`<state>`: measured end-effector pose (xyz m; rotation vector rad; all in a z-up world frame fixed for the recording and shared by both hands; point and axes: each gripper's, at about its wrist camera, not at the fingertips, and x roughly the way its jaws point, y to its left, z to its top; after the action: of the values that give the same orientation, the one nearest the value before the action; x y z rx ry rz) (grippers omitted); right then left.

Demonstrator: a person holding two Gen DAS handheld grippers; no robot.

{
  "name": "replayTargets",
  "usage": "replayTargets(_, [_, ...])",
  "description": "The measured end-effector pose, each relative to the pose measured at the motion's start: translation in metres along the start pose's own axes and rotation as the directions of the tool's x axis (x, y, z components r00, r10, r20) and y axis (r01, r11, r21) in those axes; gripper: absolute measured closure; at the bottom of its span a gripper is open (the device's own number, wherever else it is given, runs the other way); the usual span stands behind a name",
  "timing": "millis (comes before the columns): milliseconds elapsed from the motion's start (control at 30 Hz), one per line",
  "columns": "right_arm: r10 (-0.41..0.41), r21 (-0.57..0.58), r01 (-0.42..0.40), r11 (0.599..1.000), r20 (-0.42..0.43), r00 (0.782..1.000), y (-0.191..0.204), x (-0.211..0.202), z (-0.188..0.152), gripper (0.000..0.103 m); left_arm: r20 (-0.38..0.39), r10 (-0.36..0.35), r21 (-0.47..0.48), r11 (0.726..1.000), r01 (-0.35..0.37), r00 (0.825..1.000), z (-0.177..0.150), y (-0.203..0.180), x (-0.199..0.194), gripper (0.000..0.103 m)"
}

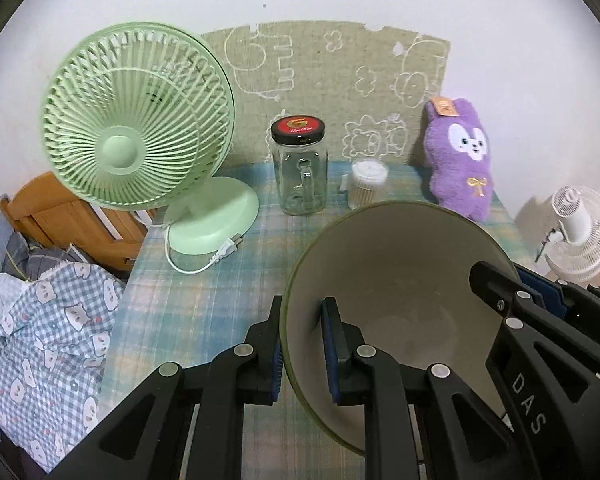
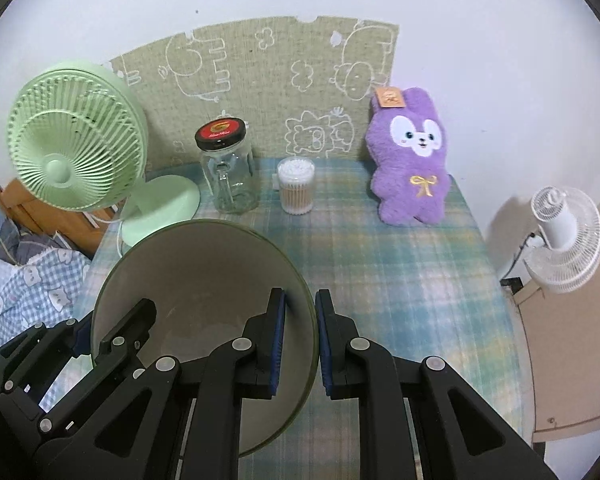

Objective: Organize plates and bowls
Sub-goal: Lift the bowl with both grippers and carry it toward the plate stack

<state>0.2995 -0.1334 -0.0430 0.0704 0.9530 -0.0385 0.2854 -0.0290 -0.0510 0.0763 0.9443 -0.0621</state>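
A large bowl (image 1: 400, 280), olive green outside and cream inside, hangs tilted above the plaid tablecloth (image 1: 220, 300), held from both sides. My left gripper (image 1: 302, 344) is shut on its left rim, one blue pad inside and one outside. My right gripper (image 2: 300, 340) is shut on the opposite rim of the bowl (image 2: 204, 280) in the same way. Each wrist view also shows the other gripper: the right gripper (image 1: 516, 280) at the bowl's far side, the left gripper (image 2: 100, 330) at the lower left. The bowl holds nothing.
At the back of the table stand a green desk fan (image 1: 136, 120) with its loose plug (image 1: 228, 248), a glass jar (image 1: 300, 168) with a black lid, a tub of cotton swabs (image 1: 368, 184) and a purple plush rabbit (image 1: 460, 156). Bedding (image 1: 48, 320) lies left; a white fan (image 2: 564, 236) stands right.
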Motion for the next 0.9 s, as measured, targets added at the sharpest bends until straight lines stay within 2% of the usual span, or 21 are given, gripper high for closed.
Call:
replayTargets(400, [-0.023,0.027,0.024,0.999,-0.002,1.0,0.008,-0.061,-0.066,0.084,-0.008,-0.025,0.033,0.999,0.026,1.0,-0.06,0.008,-0.056,0.089])
replayTargets(900, [-0.06,0.044,0.063,0.997,-0.055,0.997,0.014,-0.087,-0.148,0.084,-0.057,-0.064,0.057,0.996,0.067,0.996,-0.136,0.011,-0.077,0.089])
